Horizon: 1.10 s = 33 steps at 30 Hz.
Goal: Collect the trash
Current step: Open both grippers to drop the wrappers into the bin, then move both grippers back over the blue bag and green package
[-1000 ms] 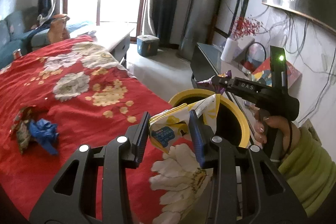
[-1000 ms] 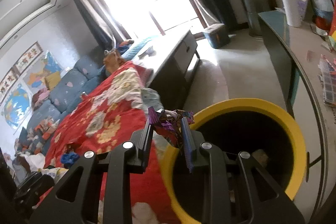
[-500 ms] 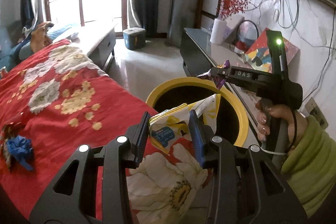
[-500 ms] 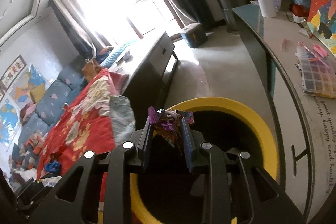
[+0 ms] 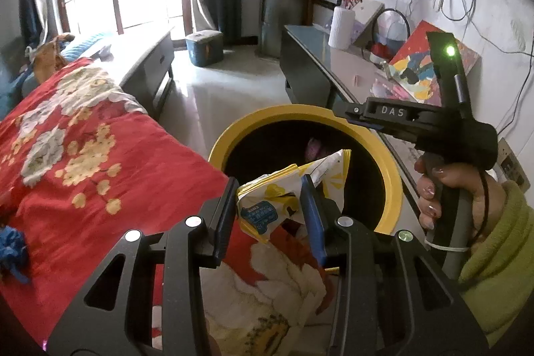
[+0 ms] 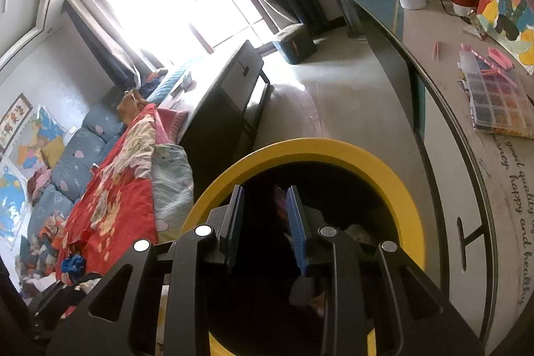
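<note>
The left gripper (image 5: pixel 268 206) has its fingers clenched on a yellow snack wrapper (image 5: pixel 267 206), just short of the yellow bin's (image 5: pixel 393 179) near rim. The right gripper (image 6: pixel 263 222) hangs released over the bin mouth, holding nothing.

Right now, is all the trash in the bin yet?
Not yet. The right gripper is open and empty over the yellow bin, purple wrapper inside. The left gripper holds a yellow snack bag. Blue trash waits on the red blanket.
</note>
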Each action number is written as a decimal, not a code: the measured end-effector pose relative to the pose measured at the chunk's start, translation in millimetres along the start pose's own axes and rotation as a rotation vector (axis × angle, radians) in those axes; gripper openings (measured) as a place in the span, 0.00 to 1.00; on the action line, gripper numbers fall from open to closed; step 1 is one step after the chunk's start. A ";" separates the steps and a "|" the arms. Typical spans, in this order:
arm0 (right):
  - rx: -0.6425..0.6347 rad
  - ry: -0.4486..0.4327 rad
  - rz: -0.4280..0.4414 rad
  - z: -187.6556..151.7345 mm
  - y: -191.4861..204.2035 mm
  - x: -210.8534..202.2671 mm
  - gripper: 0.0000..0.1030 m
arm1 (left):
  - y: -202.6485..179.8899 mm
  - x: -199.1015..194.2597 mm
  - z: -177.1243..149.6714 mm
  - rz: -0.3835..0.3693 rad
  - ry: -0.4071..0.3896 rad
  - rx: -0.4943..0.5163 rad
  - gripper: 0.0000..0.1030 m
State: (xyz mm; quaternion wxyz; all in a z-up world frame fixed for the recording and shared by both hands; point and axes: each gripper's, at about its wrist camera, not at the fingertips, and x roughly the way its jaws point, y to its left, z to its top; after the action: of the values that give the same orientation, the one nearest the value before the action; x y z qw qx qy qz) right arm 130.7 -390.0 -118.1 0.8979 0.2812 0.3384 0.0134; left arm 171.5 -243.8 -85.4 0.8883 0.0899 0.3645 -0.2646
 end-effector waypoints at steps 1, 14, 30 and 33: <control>0.001 0.002 0.001 -0.4 -0.6 0.6 0.25 | -2.1 3.6 0.5 0.002 0.006 0.008 0.30; 0.015 -0.033 0.000 3.6 -1.8 -7.3 0.43 | -5.4 6.4 7.6 -0.020 -0.026 -0.009 0.65; -0.106 -0.109 -0.012 3.6 43.2 -25.5 0.74 | 25.2 -37.9 2.8 0.028 -0.103 -0.116 0.89; -0.126 -0.119 -0.008 3.1 52.4 -28.4 0.75 | 31.3 -46.2 1.2 0.041 -0.120 -0.133 0.89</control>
State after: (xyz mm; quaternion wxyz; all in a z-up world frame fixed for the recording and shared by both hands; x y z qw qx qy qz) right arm 119.4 -353.5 -72.2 0.9323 0.2229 0.2843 0.0143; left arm 161.5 -199.2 -53.4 0.9177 0.0222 0.3255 -0.2267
